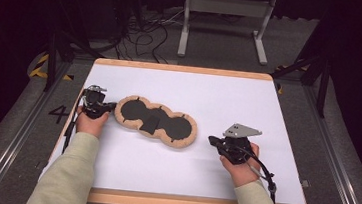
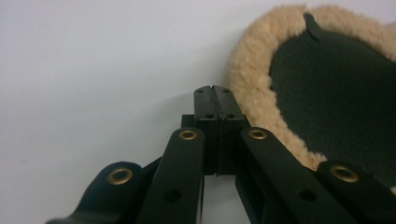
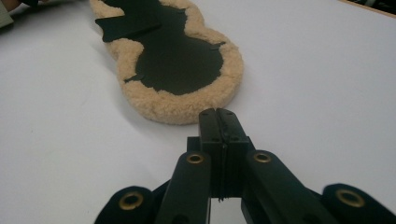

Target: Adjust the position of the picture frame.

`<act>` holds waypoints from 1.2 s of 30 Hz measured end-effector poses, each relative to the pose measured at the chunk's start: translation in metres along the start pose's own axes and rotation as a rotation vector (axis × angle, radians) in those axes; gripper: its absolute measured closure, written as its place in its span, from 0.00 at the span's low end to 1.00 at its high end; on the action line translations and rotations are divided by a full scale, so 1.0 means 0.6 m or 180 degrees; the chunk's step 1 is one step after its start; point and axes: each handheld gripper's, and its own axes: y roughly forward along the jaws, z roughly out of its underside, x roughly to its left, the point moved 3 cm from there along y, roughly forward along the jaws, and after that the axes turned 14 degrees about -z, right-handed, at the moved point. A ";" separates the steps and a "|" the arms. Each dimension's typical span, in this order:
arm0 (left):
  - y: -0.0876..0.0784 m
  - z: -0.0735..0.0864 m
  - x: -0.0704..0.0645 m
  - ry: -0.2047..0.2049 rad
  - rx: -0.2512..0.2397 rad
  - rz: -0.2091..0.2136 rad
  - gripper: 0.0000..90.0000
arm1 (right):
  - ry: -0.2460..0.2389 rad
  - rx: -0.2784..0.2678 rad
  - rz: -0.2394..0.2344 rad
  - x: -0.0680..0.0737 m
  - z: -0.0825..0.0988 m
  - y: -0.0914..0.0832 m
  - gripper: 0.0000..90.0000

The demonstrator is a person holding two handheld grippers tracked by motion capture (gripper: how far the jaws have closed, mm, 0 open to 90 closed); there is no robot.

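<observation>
Fleece-edged pad, lying flat at the middle of the white table.
Soft, light and floppy by the look of it; its woolly rim gives the surest hold. Left gripper sits just beside the pad's left end, right gripper near its right end, both with jaws pressed together, empty.

Tan fleece pad with black leather middle, on a white bench edged in pale wood; black grippers, brass rivets.
</observation>
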 end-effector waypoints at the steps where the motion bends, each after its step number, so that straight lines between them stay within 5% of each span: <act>1: -0.001 -0.001 -0.002 0.0039 -0.0001 -0.0035 1.00 | 0.0001 -0.0002 0.0006 0.000 0.000 -0.001 1.00; 9: -0.002 0.001 -0.009 0.0011 0.0044 0.0130 1.00 | 0.0013 -0.0041 -0.0006 -0.003 -0.002 -0.006 1.00; 13: -0.007 0.000 -0.039 0.0219 0.0106 0.0260 1.00 | 0.0026 -0.0072 0.0006 -0.007 -0.004 -0.011 1.00; 36: -0.052 0.032 -0.211 0.0869 0.0302 0.0881 1.00 | 0.0118 -0.0255 0.0137 -0.031 -0.004 -0.055 1.00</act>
